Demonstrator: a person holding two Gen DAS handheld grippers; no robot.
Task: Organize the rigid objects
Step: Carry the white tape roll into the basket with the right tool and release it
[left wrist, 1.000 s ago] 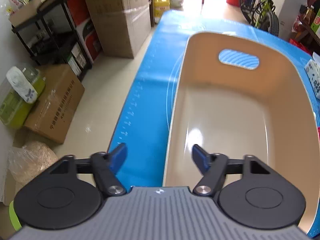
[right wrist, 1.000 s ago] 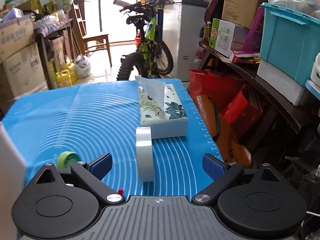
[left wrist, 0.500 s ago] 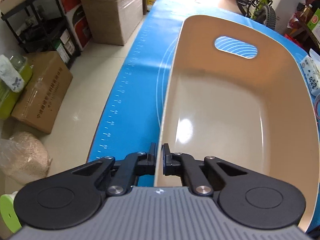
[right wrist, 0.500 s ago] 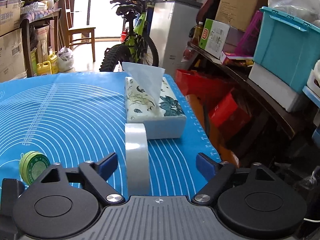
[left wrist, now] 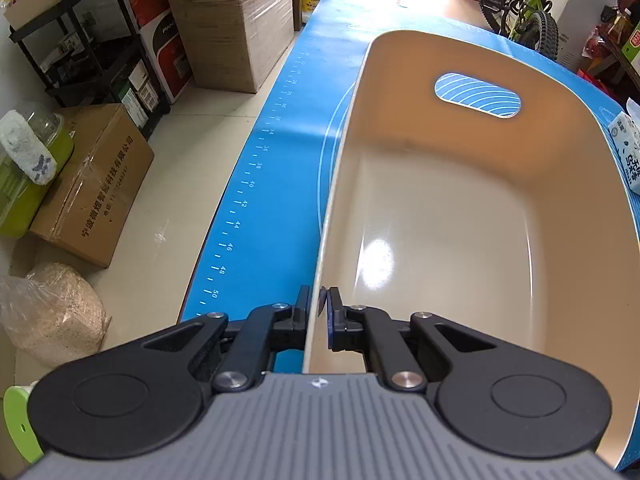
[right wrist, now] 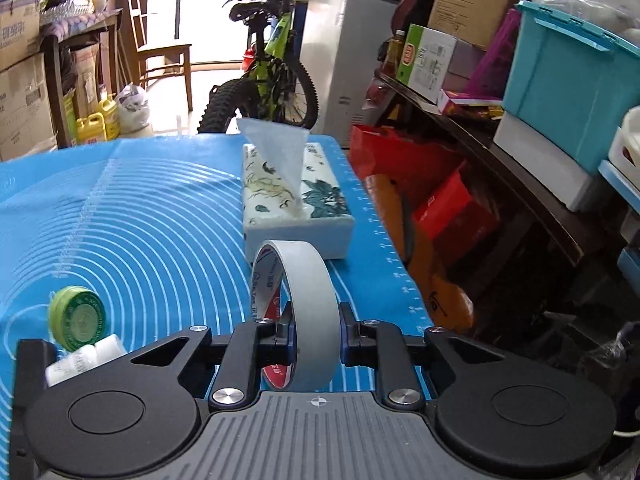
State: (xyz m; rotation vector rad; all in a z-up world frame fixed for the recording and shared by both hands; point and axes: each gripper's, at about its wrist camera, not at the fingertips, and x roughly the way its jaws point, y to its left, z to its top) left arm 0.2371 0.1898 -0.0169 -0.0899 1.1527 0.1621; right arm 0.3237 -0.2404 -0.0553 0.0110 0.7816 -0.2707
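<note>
Tape roll (right wrist: pixel 310 300) apparently in right gripper (right wrist: pixel 316 330)

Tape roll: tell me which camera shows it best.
The right wrist view. The tape roll stands on edge there, clamped between the right gripper's fingers, with the tissue box just behind it. The left wrist view shows none of it, only the basket.

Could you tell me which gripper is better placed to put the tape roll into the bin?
Right: the right gripper is shut on the tape roll; the left gripper clamps the bin rim.
</note>
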